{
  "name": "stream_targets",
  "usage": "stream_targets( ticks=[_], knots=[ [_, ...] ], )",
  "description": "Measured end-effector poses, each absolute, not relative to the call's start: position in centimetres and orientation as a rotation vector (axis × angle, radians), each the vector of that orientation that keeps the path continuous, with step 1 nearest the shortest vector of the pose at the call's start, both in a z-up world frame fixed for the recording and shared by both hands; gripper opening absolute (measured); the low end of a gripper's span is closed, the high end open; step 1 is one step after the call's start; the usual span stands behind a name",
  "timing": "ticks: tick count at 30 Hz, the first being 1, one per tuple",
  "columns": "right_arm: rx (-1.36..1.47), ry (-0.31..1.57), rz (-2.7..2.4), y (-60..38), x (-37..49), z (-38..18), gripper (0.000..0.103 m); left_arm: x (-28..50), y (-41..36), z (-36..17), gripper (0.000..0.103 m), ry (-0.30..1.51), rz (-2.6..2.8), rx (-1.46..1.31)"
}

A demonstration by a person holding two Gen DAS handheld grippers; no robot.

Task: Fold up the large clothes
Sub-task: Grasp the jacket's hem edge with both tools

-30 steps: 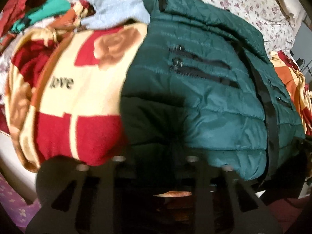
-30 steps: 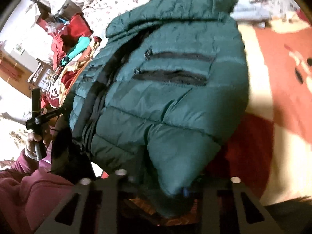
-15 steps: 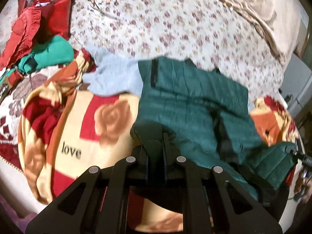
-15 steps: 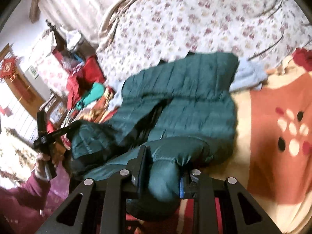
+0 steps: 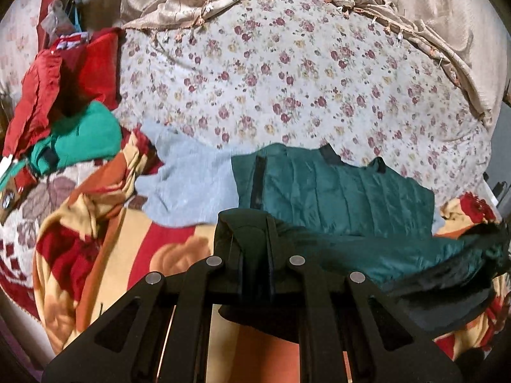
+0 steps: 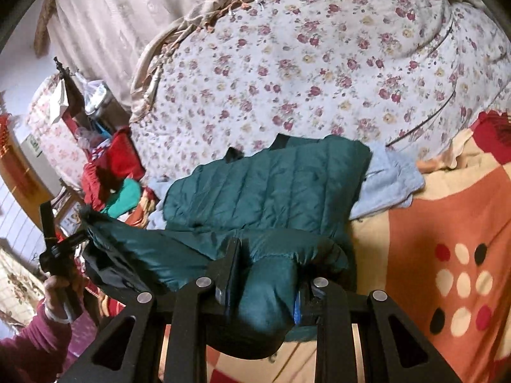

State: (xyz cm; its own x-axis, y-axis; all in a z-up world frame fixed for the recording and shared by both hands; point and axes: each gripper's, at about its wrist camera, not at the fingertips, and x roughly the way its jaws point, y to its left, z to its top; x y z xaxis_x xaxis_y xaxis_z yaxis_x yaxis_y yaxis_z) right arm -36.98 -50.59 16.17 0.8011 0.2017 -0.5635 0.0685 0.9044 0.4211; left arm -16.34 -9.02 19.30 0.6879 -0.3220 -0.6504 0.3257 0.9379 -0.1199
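Note:
A dark green quilted puffer jacket [image 5: 335, 188] lies on the bed, its near edge lifted and stretched between both grippers. My left gripper [image 5: 252, 233] is shut on one corner of that edge. My right gripper [image 6: 265, 274] is shut on a bunched fold of the jacket [image 6: 271, 188] at the other end. The left gripper also shows in the right wrist view [image 6: 80, 239], at the left, holding the jacket's far corner. The far half of the jacket lies flat.
A pale blue garment [image 5: 188, 178] lies under the jacket. A red, cream and orange blanket [image 5: 105, 249] covers the near bed; a floral quilt [image 5: 287, 79] lies behind. Red and green clothes [image 5: 76, 134] are piled at the left.
Both grippers closed on the jacket's near edge, then rose and pulled back. The jacket, first filling both views, now lies farther off with its near edge lifted toward the far half.

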Motion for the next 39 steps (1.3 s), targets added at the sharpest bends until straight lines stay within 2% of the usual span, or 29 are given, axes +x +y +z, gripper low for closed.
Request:
stream_targets(
  ticks=[10,19,28,32,37,38,39],
  knots=[
    [0.442,0.645,0.009,-53.2,-31.9,16.1,0.024,-11.9,-11.9,19.4,0.010,0.717,-0.326,0.037],
    [0.467,0.642,-0.054,-56.7,-26.0,16.0,0.024,-4.9,-15.8,18.4,0.010,0.730,-0.258,0.042],
    [0.591,0.705,-0.093,-60.7,-18.6,10.8,0.024,2.1,-19.4,13.1,0.013,0.824,-0.190,0.031],
    [0.725,0.675,-0.038,-62.6,-17.7,8.8,0.031,3.6,-19.2,11.1,0.018,0.849,-0.203,-0.075],
    [0.731,0.604,-0.025,-62.6,-20.1,11.3,0.042,4.5,-18.3,10.3,0.030,0.874,-0.271,-0.181],
    [0.710,0.588,-0.038,-62.3,-20.8,12.0,0.048,4.6,-18.0,10.4,0.033,0.879,-0.289,-0.204],
    [0.680,0.559,-0.056,-61.7,-21.7,13.0,0.062,4.6,-17.7,10.5,0.041,0.887,-0.312,-0.236]
  ],
)
